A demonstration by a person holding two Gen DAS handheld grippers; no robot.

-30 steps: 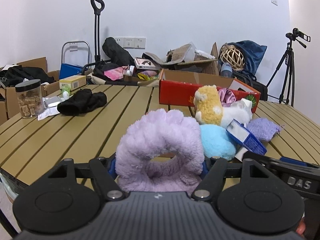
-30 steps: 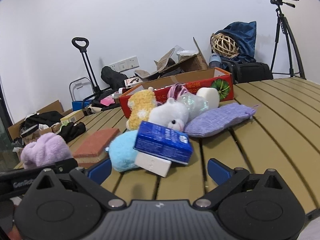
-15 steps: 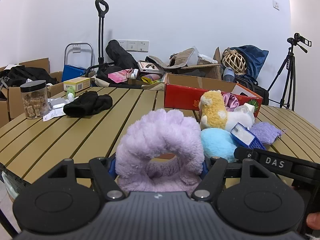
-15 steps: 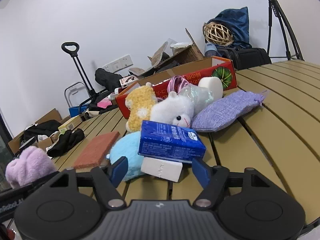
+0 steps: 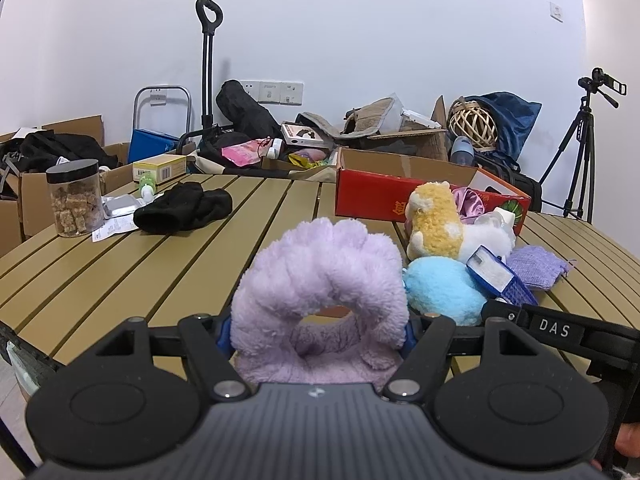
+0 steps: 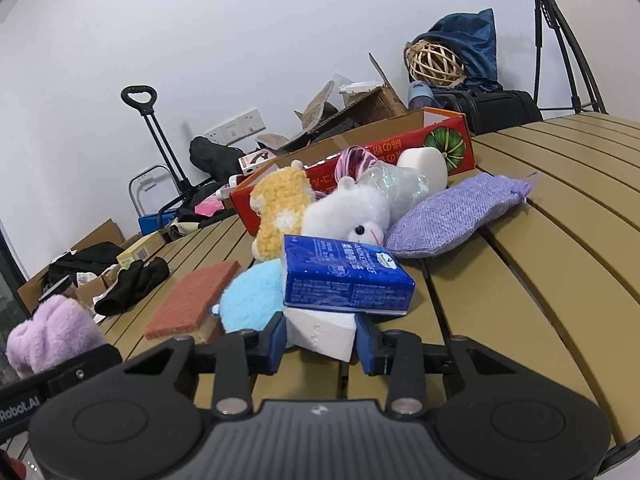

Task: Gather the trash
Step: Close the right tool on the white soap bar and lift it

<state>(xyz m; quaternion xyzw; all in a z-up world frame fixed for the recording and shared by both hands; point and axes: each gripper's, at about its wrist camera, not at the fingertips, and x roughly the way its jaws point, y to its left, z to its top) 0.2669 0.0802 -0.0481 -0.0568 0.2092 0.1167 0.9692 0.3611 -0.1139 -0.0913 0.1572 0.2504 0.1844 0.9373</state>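
My left gripper (image 5: pixel 316 336) is shut on a fluffy purple plush ring (image 5: pixel 320 280), which stands upright between the blue pads just above the slatted table (image 5: pixel 120 280). In the right wrist view the same purple ring (image 6: pixel 52 336) shows at the far left. My right gripper (image 6: pixel 321 342) is low at the table's near side. Its jaws are closing on a white block (image 6: pixel 320 330), and the blue pads touch both its sides. A blue carton (image 6: pixel 344 280) lies tilted on top of that block.
Behind the carton are a light blue plush (image 6: pixel 252 300), a yellow plush (image 6: pixel 280 208), a white plush (image 6: pixel 348 216) and a purple pouch (image 6: pixel 456 216). A red box (image 5: pixel 372 196) stands beyond. A red-brown sponge (image 6: pixel 192 300), black cloth (image 5: pixel 184 208) and jar (image 5: pixel 74 196) lie left.
The right gripper's jaws have come in from wide apart to the white block's sides, and the view has tilted a little. The left gripper keeps its hold on the purple ring.
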